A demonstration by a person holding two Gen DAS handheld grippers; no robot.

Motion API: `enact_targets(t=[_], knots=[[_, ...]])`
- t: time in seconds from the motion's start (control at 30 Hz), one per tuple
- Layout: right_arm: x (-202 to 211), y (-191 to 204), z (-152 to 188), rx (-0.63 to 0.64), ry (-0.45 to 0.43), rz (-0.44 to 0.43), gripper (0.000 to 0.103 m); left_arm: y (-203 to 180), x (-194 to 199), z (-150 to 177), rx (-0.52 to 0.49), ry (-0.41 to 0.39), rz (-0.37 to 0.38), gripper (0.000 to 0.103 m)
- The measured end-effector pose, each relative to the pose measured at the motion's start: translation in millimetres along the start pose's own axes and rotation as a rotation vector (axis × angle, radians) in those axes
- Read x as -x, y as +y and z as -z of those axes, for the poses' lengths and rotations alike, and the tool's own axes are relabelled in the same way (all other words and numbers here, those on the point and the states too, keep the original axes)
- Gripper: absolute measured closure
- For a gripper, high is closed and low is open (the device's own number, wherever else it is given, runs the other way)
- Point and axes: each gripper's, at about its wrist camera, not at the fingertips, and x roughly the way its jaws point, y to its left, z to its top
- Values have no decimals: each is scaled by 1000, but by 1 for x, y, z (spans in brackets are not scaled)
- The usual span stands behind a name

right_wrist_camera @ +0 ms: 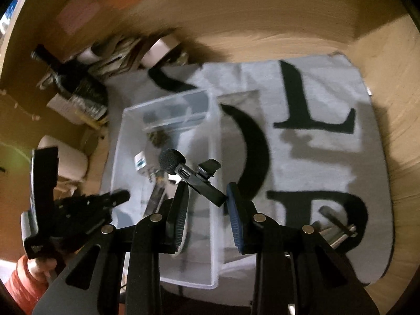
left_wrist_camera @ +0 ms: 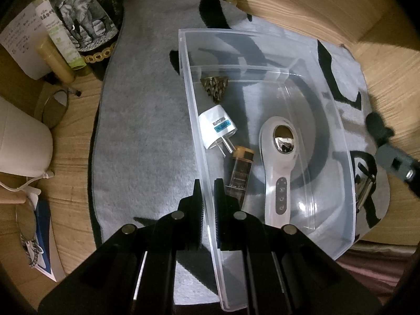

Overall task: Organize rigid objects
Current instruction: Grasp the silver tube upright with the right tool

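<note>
A clear plastic bin [left_wrist_camera: 338, 141] sits on a grey mat with black letters. In it lie a white plug adapter [left_wrist_camera: 216, 128], a small glass bottle [left_wrist_camera: 240, 173], a white handheld device [left_wrist_camera: 278, 162] and a bronze cone-shaped piece [left_wrist_camera: 214, 86]. My left gripper [left_wrist_camera: 208, 197] is shut on the bin's left wall. My right gripper [right_wrist_camera: 207, 204] is shut on a black clip-on microphone [right_wrist_camera: 189, 173] with a foam tip and holds it above the bin [right_wrist_camera: 120, 141]. The microphone also shows in the left wrist view [left_wrist_camera: 380, 128]. A metal peeler [right_wrist_camera: 338, 225] lies on the mat at the right.
A wine bottle with an elephant label [left_wrist_camera: 84, 23], tubes and papers stand at the back left. A white pouch [left_wrist_camera: 18, 141] and glasses [left_wrist_camera: 26, 225] lie on the wooden table at the left. The left gripper shows in the right wrist view [right_wrist_camera: 78, 204].
</note>
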Motion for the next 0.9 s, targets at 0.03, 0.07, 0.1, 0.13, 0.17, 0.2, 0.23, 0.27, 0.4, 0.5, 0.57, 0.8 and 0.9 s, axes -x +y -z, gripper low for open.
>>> enact_targets(t=[0.03, 0.07, 0.1, 0.13, 0.17, 0.2, 0.23, 0.27, 0.4, 0.5, 0.57, 0.8, 0.9], knots=[[-4, 3, 3, 2, 13, -3, 76, 0, 0, 0, 1, -1, 1, 97], [-8, 5, 5, 3, 25, -6, 76, 0, 0, 0, 1, -1, 1, 97], [-12, 7, 7, 4, 38, -11, 76, 0, 0, 0, 0, 0, 1, 97], [-16, 9, 10, 5, 51, -13, 76, 0, 0, 0, -1, -1, 0, 97], [-19, 11, 13, 8, 64, -12, 76, 0, 1, 0, -3, -2, 0, 97], [-22, 13, 15, 10, 75, -13, 76, 0, 1, 1, -5, -2, -1, 97], [-25, 15, 18, 11, 86, -14, 76, 0, 1, 0, -7, -2, -1, 97], [-28, 16, 20, 13, 98, -14, 76, 0, 1, 0, -8, -1, -2, 97], [-37, 20, 27, 33, 129, -12, 75, 0, 1, -1, -6, 0, -4, 97], [-42, 21, 31, 38, 151, -10, 75, -1, 1, -1, -4, 2, -4, 97], [-46, 20, 33, 29, 173, -15, 75, -1, 1, -1, -7, 1, -4, 97], [-35, 17, 34, -1, 157, -46, 69, -1, 0, -1, -14, 3, -9, 97], [-23, 12, 31, -22, 120, -44, 69, -2, -1, -2, -17, 5, -10, 97]])
